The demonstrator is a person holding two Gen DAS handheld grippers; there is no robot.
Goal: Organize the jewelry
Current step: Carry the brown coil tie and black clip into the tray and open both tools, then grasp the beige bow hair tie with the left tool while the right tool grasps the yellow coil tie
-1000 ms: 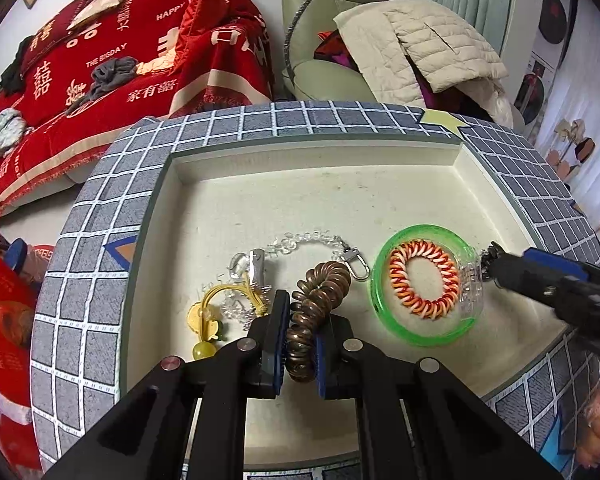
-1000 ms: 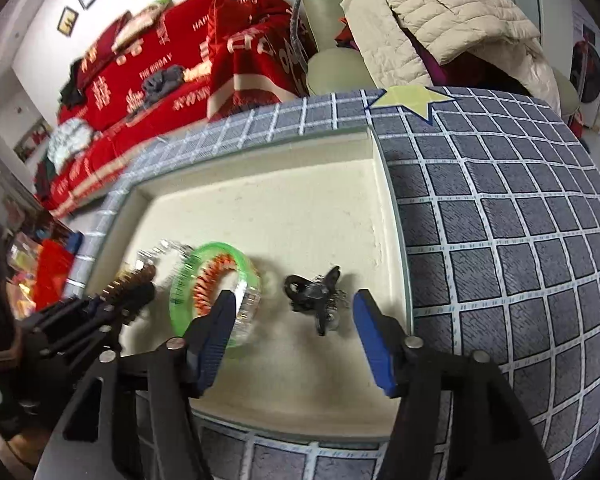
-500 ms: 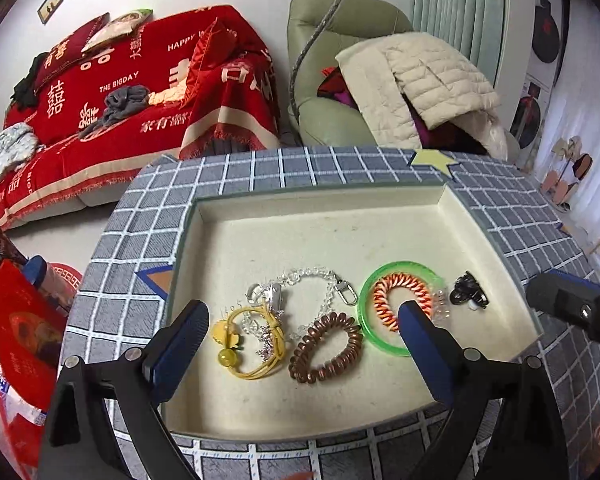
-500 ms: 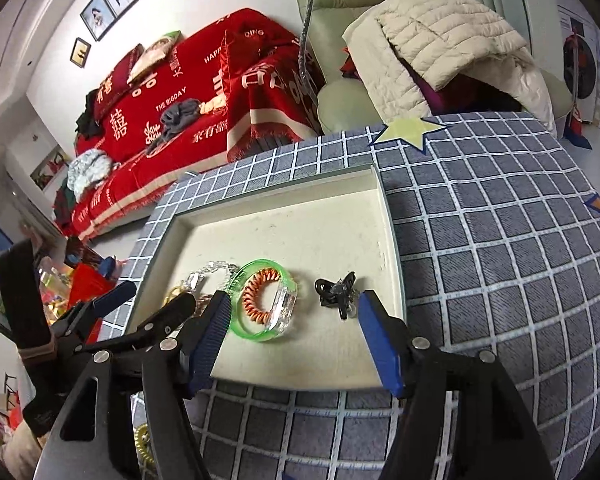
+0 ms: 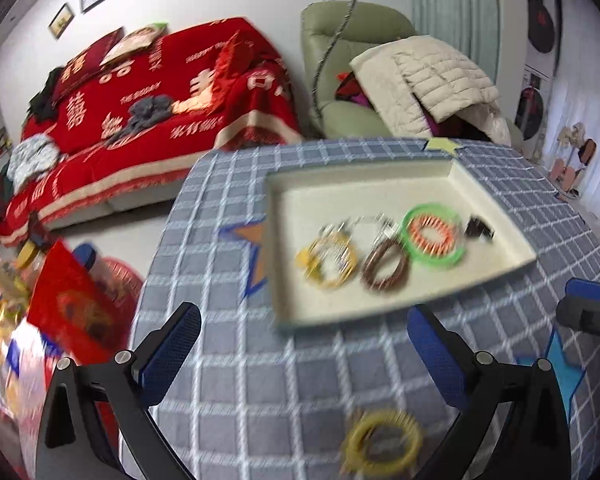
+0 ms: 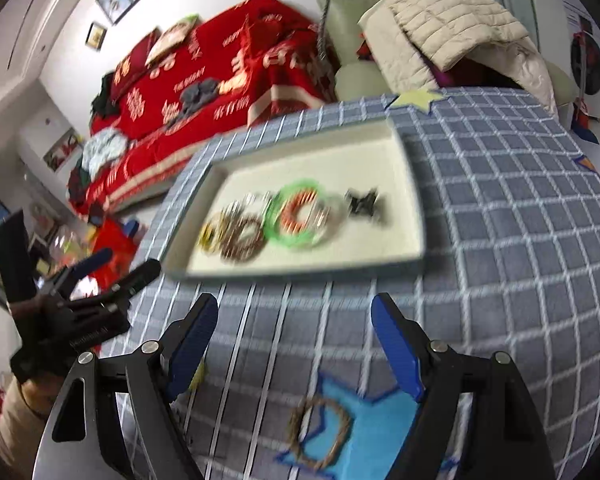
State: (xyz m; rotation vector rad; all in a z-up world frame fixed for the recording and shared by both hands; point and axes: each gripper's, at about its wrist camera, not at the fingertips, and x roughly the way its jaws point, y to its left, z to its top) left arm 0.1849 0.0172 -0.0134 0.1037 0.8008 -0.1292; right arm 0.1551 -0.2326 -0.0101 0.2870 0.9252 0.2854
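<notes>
On the counter point(image 5: 236, 380), which has a grey-blue grid-pattern cloth with star patches over it, sits a shallow cream rectangular tray point(image 5: 496, 216) holding the sorted jewelry in a rough row. From the left wrist view that's a yellow hair tie tangled with a silvery chain point(image 5: 329, 261), then a brown spiral coil hair tie point(image 5: 385, 267), a translucent green bangle point(image 5: 434, 237) with an orange-and-white coiled ring point(image 5: 432, 234) lying inside it, and a small black clip point(image 5: 478, 229) at the right end. The brown coil touches the green bangle's edge; the black clip lies just apart.

Both tools hover over the cloth on the near side of the tray, nothing between the blue pads. The left tool point(image 5: 304, 354) is spread as wide as it goes. The right tool point(image 6: 296, 340) is spread too, and its jaws have just been opening.

Outside the tray, a yellow spiral hair tie point(image 5: 382, 446) lies on the cloth in front of the left tool, and a thin brownish braided ring point(image 6: 320, 432) lies on a light blue star patch point(image 6: 376, 436) in front of the right tool. Everything's fairly motion-blurred.
</notes>
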